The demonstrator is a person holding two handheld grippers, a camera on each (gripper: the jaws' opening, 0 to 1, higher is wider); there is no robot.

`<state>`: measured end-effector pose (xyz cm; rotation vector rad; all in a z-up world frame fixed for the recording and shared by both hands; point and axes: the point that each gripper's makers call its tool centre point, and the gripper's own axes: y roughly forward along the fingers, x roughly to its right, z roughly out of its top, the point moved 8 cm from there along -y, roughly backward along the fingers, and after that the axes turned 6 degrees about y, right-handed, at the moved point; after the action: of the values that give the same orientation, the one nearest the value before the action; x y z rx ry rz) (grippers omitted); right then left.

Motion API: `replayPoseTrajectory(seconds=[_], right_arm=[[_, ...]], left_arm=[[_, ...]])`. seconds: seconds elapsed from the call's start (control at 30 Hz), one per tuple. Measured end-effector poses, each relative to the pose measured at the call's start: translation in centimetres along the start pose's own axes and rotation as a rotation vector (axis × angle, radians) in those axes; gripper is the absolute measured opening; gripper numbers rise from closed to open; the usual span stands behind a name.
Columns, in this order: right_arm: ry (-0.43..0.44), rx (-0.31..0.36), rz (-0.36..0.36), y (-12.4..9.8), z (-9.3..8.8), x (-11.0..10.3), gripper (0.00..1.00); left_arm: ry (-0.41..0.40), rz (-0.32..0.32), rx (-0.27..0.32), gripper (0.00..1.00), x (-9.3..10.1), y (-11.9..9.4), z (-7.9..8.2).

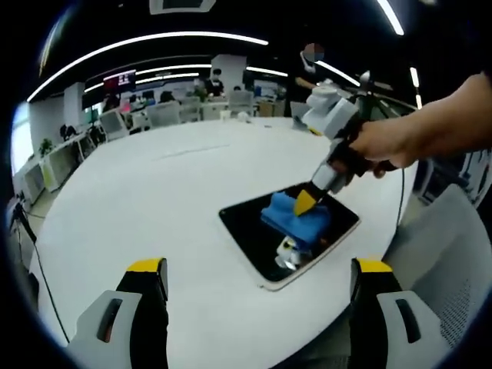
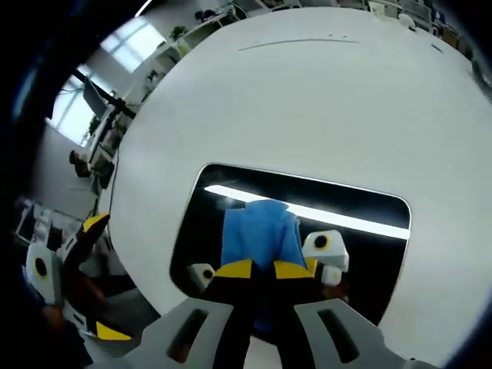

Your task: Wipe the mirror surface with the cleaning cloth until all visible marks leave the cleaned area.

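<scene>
A dark rectangular mirror with a pale frame lies flat on the round white table. A folded blue cloth rests on its glass. A hand holds my right gripper, which comes down from the right, shut on the cloth. In the right gripper view its yellow-tipped jaws stand close together, and my right gripper pinches the blue cloth against the mirror. The glass reflects ceiling lights and the gripper. My left gripper hovers open near the table's front edge, short of the mirror, nothing between its jaws.
The table spreads wide and bare beyond the mirror. A grey mesh chair stands at its right edge. Office desks, monitors and a standing person are far behind. My left gripper also shows off the table's left side.
</scene>
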<state>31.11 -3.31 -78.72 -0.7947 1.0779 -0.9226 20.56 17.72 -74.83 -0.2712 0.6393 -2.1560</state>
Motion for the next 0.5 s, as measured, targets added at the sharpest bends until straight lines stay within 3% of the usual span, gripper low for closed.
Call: replayPoseTrajectory(seconds=[0.5], right_arm=[[0.034,0.012,-0.050,-2.0,-0.7,4.1,0.02]], left_arm=[[0.024,0.004,-0.002,0.99,-0.2,-0.1,-0.2]])
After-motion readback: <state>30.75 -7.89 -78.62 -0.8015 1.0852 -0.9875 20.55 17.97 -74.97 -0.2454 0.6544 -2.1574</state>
